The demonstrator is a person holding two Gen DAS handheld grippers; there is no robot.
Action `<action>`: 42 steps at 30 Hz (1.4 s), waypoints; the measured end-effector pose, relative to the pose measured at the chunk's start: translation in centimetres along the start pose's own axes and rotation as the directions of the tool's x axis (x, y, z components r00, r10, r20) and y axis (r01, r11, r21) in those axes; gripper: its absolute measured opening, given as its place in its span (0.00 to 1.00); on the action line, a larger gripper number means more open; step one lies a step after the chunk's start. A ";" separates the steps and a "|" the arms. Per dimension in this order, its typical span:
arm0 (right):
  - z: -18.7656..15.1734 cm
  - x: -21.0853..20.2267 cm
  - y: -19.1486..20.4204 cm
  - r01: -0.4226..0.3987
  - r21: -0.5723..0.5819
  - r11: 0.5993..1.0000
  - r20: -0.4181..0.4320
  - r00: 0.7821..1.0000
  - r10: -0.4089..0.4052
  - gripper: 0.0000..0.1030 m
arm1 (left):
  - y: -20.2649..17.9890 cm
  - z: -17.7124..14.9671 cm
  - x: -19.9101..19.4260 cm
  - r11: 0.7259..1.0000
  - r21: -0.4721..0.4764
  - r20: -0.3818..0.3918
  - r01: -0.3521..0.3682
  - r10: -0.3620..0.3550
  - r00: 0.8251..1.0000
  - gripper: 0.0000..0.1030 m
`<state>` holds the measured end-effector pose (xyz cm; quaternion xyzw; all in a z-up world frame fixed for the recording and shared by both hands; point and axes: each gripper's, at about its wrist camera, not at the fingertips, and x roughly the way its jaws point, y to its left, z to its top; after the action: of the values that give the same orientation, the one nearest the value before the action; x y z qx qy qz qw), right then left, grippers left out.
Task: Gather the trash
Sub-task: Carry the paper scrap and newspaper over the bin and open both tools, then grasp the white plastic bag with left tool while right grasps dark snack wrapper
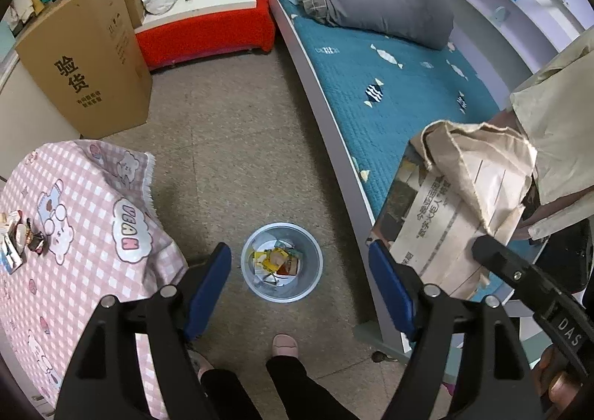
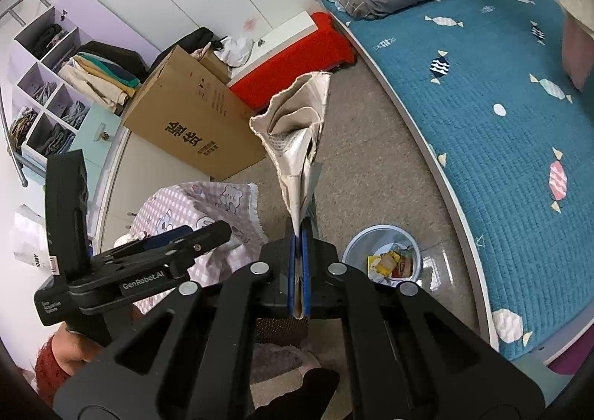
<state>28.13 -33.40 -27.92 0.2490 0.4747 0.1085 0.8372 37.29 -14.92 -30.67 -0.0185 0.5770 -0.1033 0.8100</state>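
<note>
A round grey trash bin (image 1: 282,262) with several wrappers inside stands on the floor between the table and the bed; it also shows in the right wrist view (image 2: 382,256). My left gripper (image 1: 300,268) is open and empty, held above the bin. My right gripper (image 2: 299,234) is shut on a folded newspaper (image 2: 297,138) that sticks up from its blue pads. The newspaper also shows in the left wrist view (image 1: 460,204), at the right, over the bed's edge. Small wrappers (image 1: 22,238) lie on the table at the far left.
A table with a pink checked cloth (image 1: 74,219) is at the left. A bed with a teal quilt (image 1: 389,86) and grey duvet runs along the right. A big cardboard box (image 1: 89,60) and a red bench (image 1: 208,30) stand at the back. My feet (image 1: 284,345) are below the bin.
</note>
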 end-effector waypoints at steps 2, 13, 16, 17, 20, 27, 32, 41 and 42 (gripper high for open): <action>0.1 0.2 0.1 -0.006 -0.002 1.000 -0.009 1.000 0.006 0.03 | 0.1 0.0 -0.3 1.000 -0.003 0.006 -0.008 0.008 1.000 0.73; -0.2 1.5 1.5 -0.031 -0.030 0.999 -0.040 0.999 0.030 0.03 | 1.7 -0.4 -1.6 0.998 -0.032 0.035 -0.052 0.053 0.998 0.75; -0.1 2.0 1.9 -0.036 -0.041 0.999 -0.047 0.998 0.034 0.03 | 2.2 -0.5 -1.9 0.997 -0.040 0.042 -0.067 0.069 0.997 0.76; -0.1 2.2 2.1 -0.035 -0.043 0.998 -0.048 0.998 0.033 0.03 | 2.5 -0.6 -2.0 0.996 -0.044 0.044 -0.074 0.076 0.996 0.76; 0.1 3.1 2.4 -0.017 -0.041 0.999 -0.049 0.999 0.015 0.07 | 3.3 -0.7 -2.3 0.995 -0.055 0.049 -0.083 0.085 0.995 0.76; 0.1 4.5 2.7 0.001 -0.028 1.000 -0.050 0.999 -0.003 0.53 | 5.2 -1.1 -2.8 0.992 -0.076 0.053 -0.103 0.107 0.993 0.77; -0.1 5.2 4.2 -0.019 -0.044 0.999 -0.063 0.998 0.016 0.53 | 6.8 -1.5 -3.1 0.989 -0.099 0.053 -0.111 0.117 0.992 0.77; -1.2 7.9 10.0 -0.049 -0.097 0.994 -0.096 0.995 0.040 0.53 | 13.0 -2.7 -4.2 0.978 -0.173 0.047 -0.118 0.128 0.991 0.77; -1.4 8.3 11.1 -0.053 -0.104 0.993 -0.098 0.994 0.043 0.53 | 14.0 -2.8 -4.3 0.976 -0.183 0.047 -0.116 0.127 0.991 0.77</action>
<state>31.96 -20.02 -28.92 0.2098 0.5018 0.1656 0.8227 35.36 -0.16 -29.67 -0.0593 0.5603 -0.0005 0.8261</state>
